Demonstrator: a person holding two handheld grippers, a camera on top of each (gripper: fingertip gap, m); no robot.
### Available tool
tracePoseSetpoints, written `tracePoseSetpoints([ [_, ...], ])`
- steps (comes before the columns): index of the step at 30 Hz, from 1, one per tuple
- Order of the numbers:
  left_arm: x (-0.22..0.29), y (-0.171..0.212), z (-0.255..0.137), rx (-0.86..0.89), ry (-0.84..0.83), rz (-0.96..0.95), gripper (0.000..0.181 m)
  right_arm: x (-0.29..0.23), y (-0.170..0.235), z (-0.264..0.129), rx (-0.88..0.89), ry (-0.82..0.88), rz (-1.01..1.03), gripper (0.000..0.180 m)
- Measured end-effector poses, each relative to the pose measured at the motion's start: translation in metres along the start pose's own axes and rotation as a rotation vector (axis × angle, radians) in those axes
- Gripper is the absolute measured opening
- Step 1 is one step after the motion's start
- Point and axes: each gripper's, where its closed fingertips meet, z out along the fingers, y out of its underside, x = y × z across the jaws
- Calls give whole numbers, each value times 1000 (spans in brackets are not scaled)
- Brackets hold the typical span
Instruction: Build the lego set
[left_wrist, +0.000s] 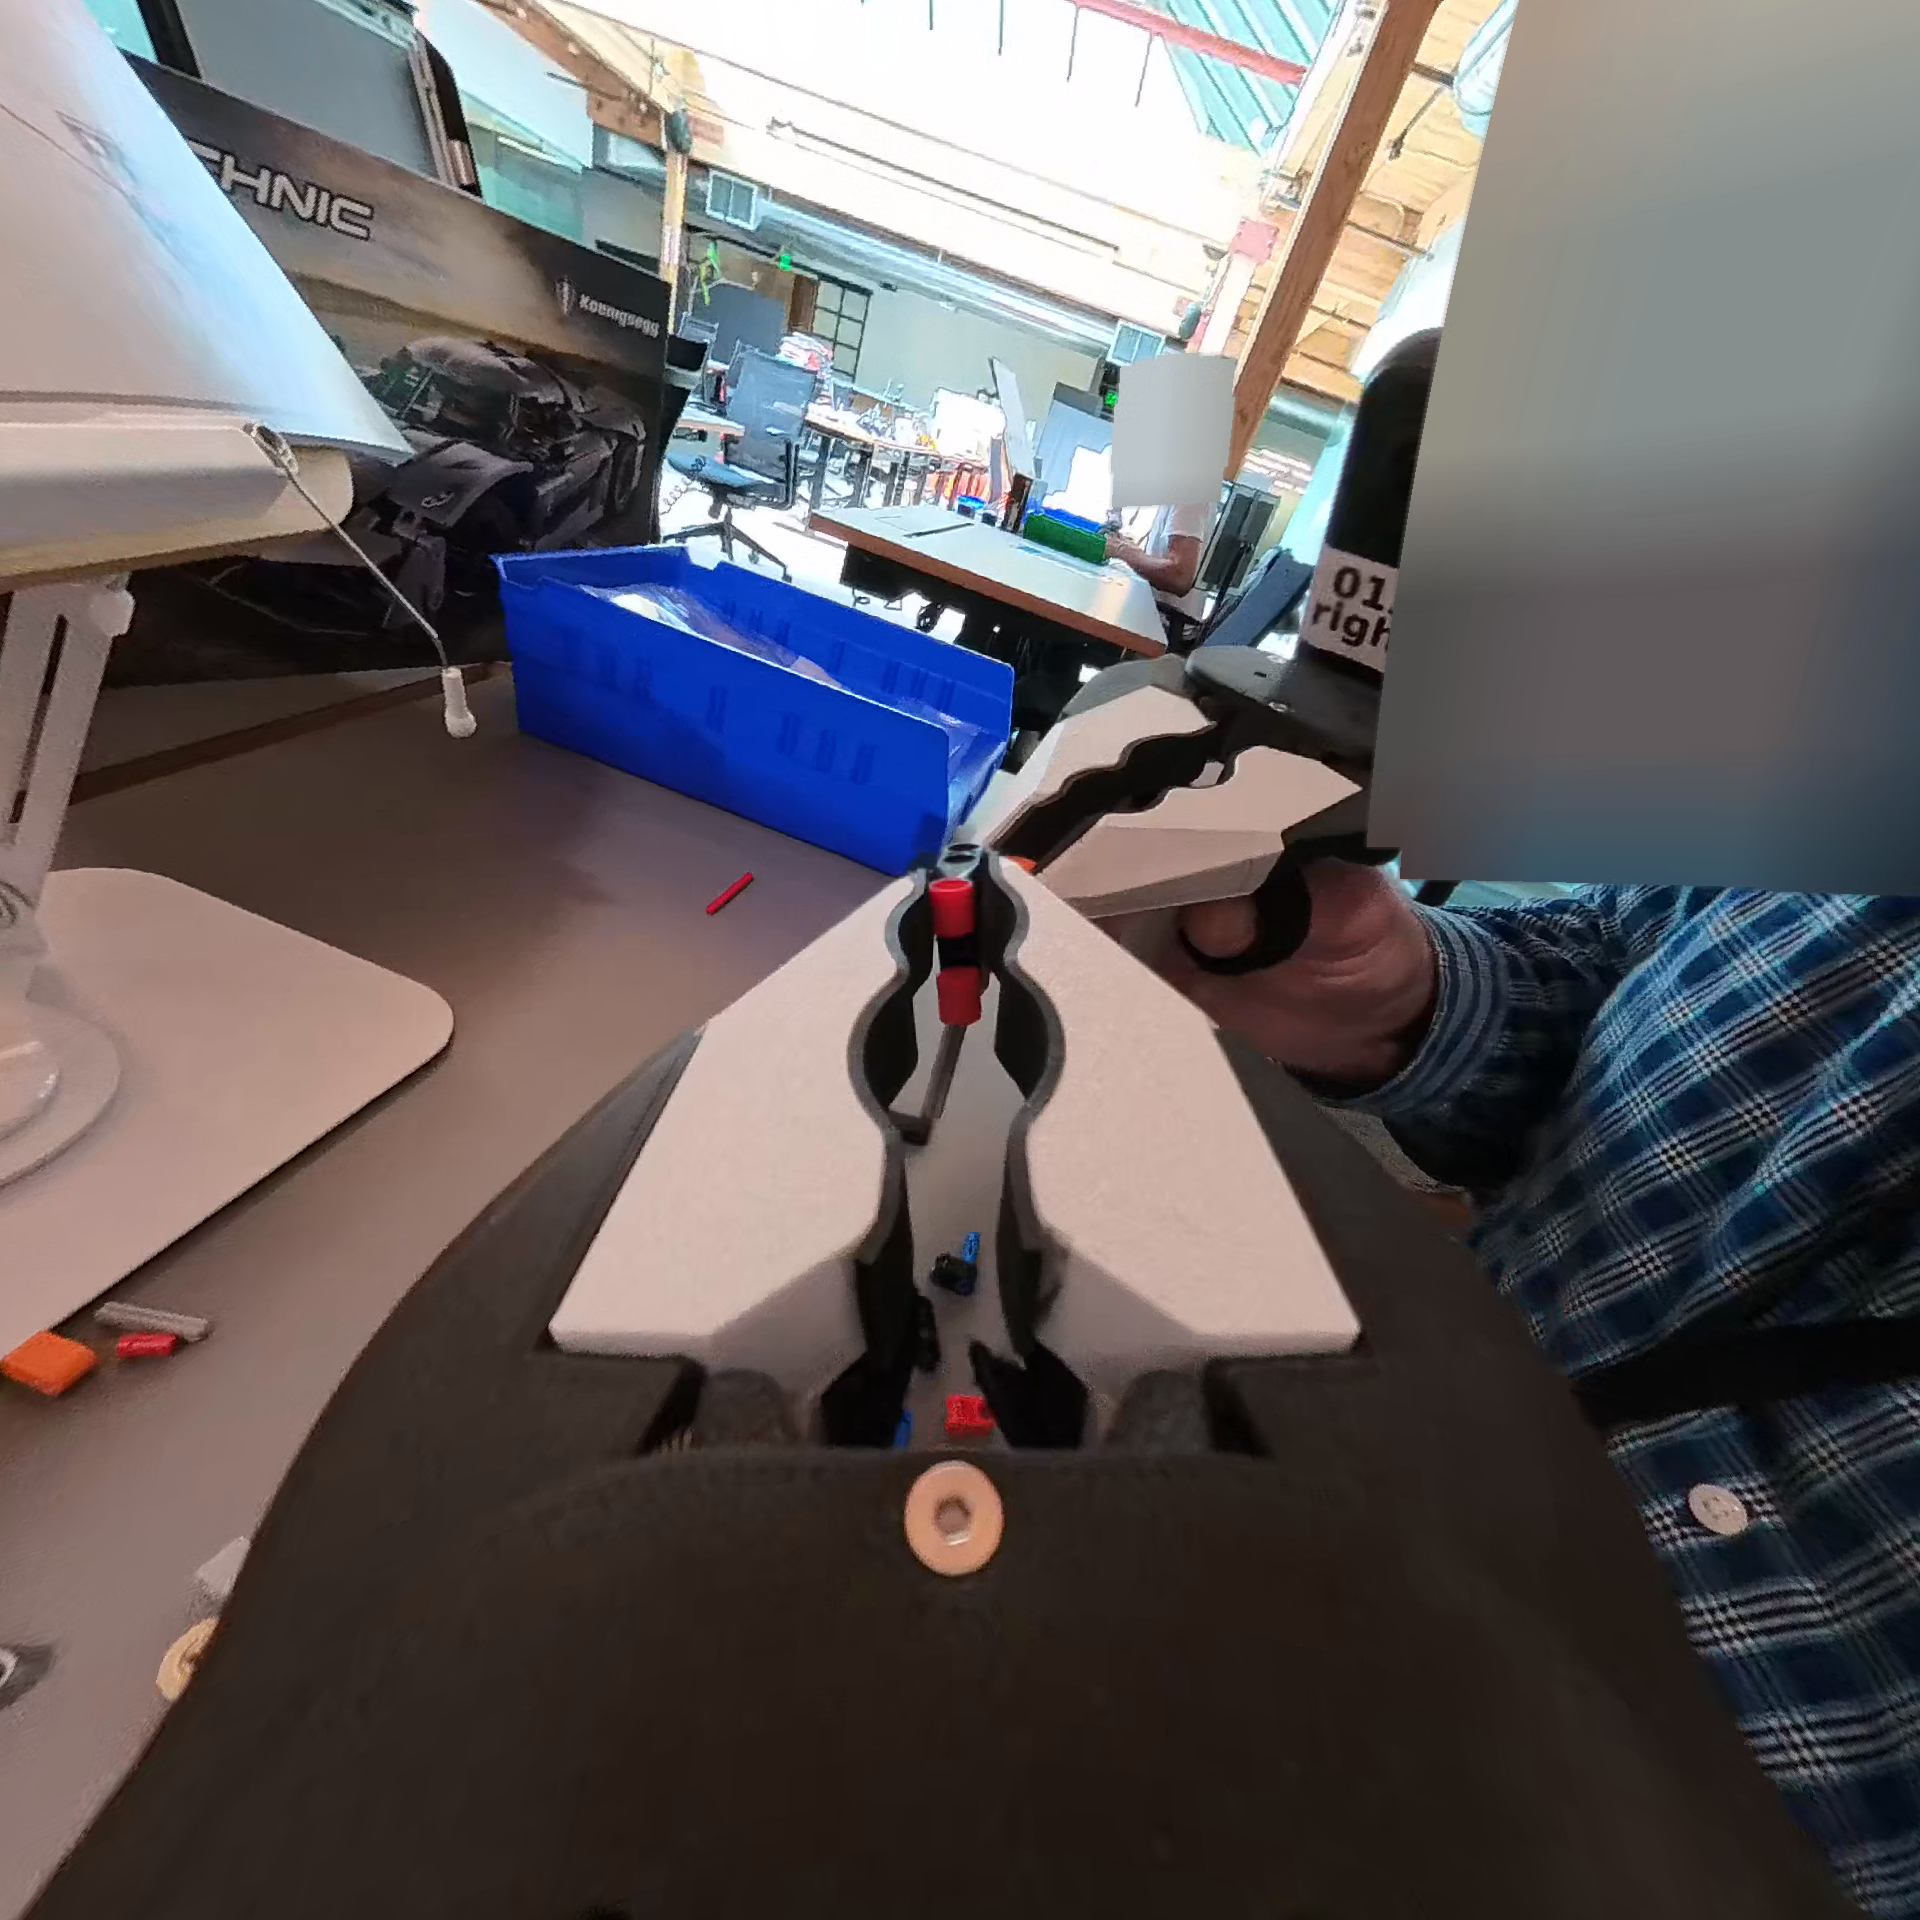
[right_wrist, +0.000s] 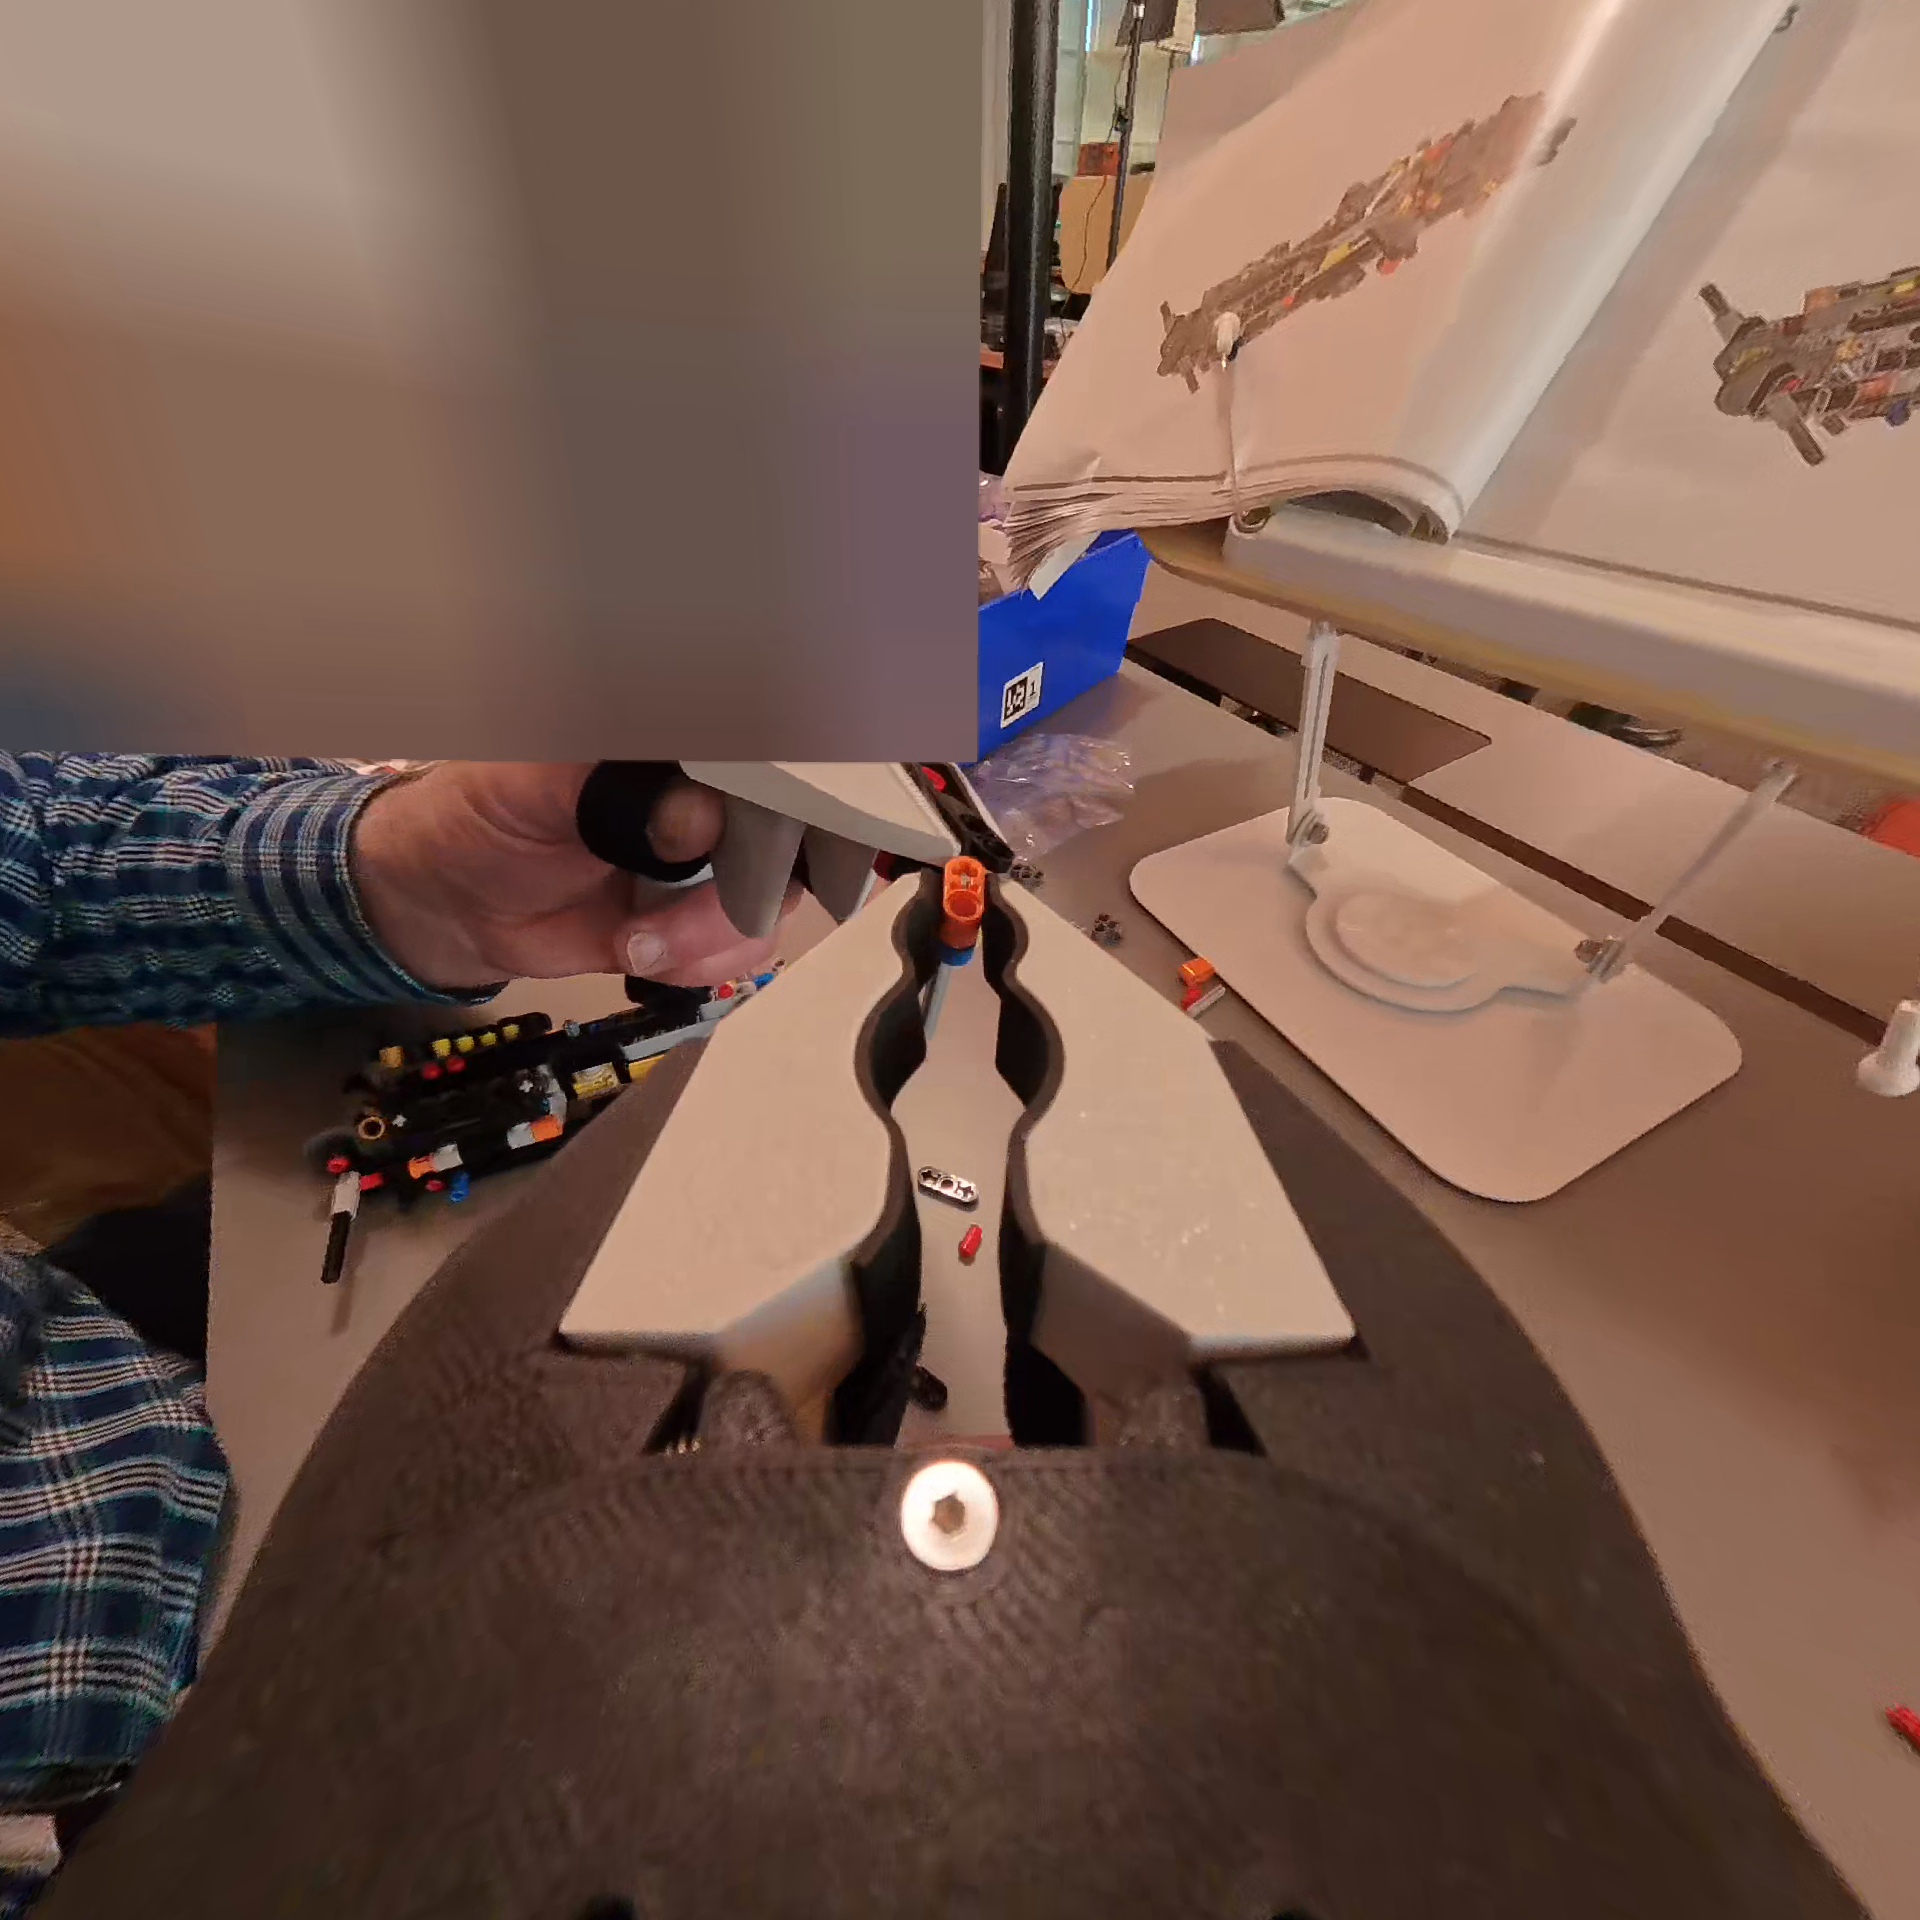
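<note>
Two hand-held grippers meet tip to tip above the grey tabletop (right_wrist: 1351, 1351), in front of the white book stand (right_wrist: 1455, 1039) that carries the open instruction booklet (right_wrist: 1299, 343). The left gripper (left_wrist: 956, 914) is clenched on a small sub-assembly of red cylindrical connectors on a thin grey axle (left_wrist: 954, 935); its long axis runs lengthwise between the fingers, and a black beam end (left_wrist: 961, 856) shows at the very tip. The right gripper (right_wrist: 961, 909) is clamped on an orange cylindrical connector with a blue piece below it (right_wrist: 962, 902), standing roughly upright between its tips. In the right wrist view the black beam end (right_wrist: 977, 836) lies just beyond and slightly left of the orange connector, seemingly touching or nearly so; contact cannot be confirmed. The probable step is mating these two parts, which would require aligning the connector's axis with a beam hole. The partly built black chassis with coloured pins (right_wrist: 478, 1112) lies left of the stand, near the person's left hand (right_wrist: 540, 883). A blue plastic bin (left_wrist: 748, 696) stands behind.
</note>
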Motion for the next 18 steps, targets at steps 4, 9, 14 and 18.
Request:
tracePoseSetpoints([
  [4, -3, -1, -2, -27, 6, 10, 10, 3, 1, 0, 33, -87, 165, 4],
  [9, 0, 17, 0, -138, 85, -7, 32, 12, -3, -3, 87, -127, 276, 3],
  [14, 5, 26, 6, -154, 87, 17, 2, 5, -5, -3, 117, -195, 348, 3],
  [18, 8, 22, 5, -143, 65, 58, 2, 6, -9, -6, 154, -242, 411, 4],
])
